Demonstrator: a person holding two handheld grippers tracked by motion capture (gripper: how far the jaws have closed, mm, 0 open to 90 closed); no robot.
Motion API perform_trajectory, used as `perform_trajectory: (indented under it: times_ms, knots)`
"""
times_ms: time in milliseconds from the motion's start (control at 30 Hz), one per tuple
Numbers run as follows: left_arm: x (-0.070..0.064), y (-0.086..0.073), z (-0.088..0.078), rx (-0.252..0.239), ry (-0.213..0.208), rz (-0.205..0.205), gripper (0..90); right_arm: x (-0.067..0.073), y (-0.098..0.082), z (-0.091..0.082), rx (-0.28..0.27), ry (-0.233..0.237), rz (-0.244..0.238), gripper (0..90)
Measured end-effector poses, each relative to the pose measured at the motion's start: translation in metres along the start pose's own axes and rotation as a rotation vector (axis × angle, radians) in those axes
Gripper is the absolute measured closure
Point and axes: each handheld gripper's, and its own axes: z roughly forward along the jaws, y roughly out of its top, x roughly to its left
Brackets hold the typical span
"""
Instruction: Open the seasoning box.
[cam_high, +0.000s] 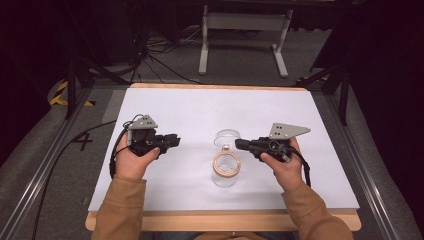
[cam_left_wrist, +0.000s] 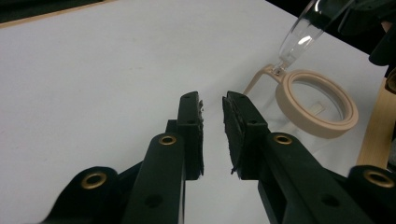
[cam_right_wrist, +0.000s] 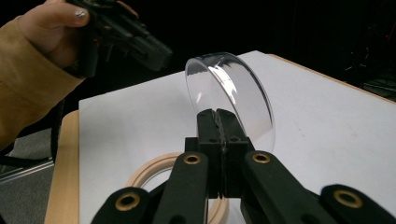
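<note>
Your high view looks forward and down over the whole white table (cam_high: 200, 107). Each gripper view rides low and close, sighting along its own black jaws. All three share the clear lid (cam_high: 227, 136) (cam_left_wrist: 303, 35) (cam_right_wrist: 233, 88) and tan-rimmed jar (cam_high: 226, 167) (cam_left_wrist: 317, 102) (cam_right_wrist: 149, 175) (mid-table).

White sheet (cam_high: 200, 107) covers the wooden surface (cam_high: 225, 221), wood edge showing front and back. Grey carpet floor (cam_high: 240, 60) beyond, black cables (cam_high: 160, 47) trailing across it. White metal stand (cam_high: 245, 30) at the far side. Yellow-black hazard tape (cam_high: 60, 92) far left. Metal rails (cam_high: 40, 175) flank the surface. Dark room, light falling on the surface.
</note>
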Motion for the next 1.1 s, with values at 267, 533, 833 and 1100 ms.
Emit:
perform_trajectory:
  times_ms: [267, 533, 833, 1100]
  knots:
    - [0.001, -0.008, -0.009, 0.014, 0.018, -0.018, 74.9, -0.018, -0.004, 0.006, 0.014, -0.028, 0.024, 90.0]
    - [0.002, -0.007, -0.009, 0.009, 0.015, -0.014, 71.4, -0.008, 0.007, -0.002, 0.023, -0.035, -0.026, 90.0]
    - [0.000, -0.004, -0.002, 0.037, 0.023, -0.015, 63.3, -0.013, 0.017, -0.049, 0.015, -0.149, -0.071, 90.0]
    - [0.007, -0.004, -0.002, 0.074, 0.105, -0.025, 56.5, -0.042, 0.004, -0.086, 0.066, -0.304, -0.015, 89.9]
